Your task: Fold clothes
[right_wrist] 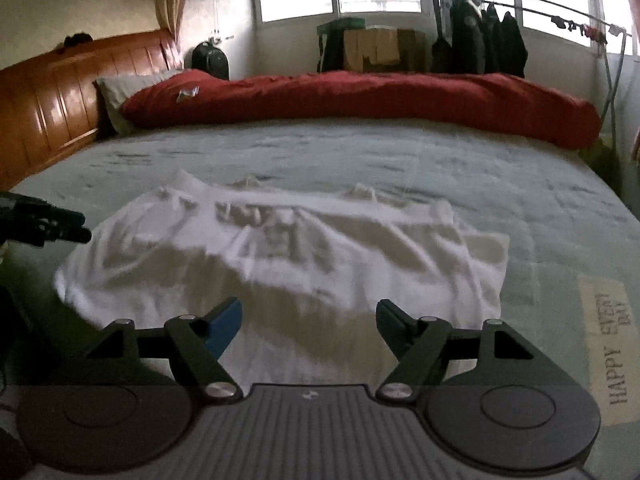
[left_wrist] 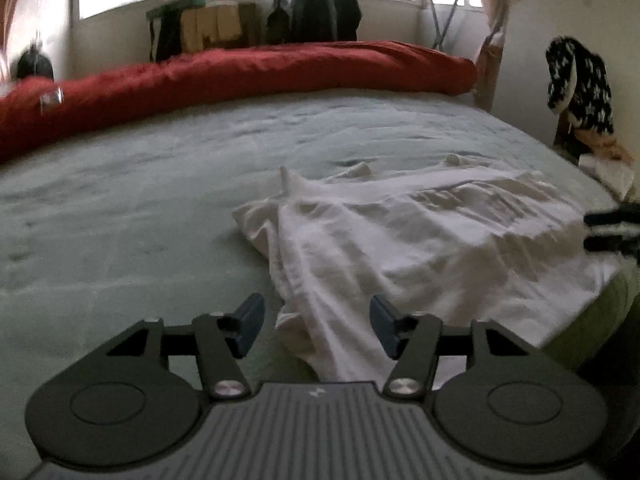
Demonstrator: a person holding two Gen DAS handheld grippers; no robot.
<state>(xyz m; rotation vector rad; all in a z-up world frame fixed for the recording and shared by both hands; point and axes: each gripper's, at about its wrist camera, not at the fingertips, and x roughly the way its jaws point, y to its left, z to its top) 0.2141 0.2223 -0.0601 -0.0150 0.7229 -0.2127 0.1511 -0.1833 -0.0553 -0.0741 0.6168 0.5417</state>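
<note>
L gripper (left_wrist: 316,326) agape, empty | R gripper (right_wrist: 310,328) same | headboard (right_wrist: 60,92) R view only

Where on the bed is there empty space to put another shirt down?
The widest bare stretch of the pale green bedsheet lies between the white garment and the red duvet. More sheet shows between the garment and the wooden headboard. The near edge is crowded by the garment.
</note>
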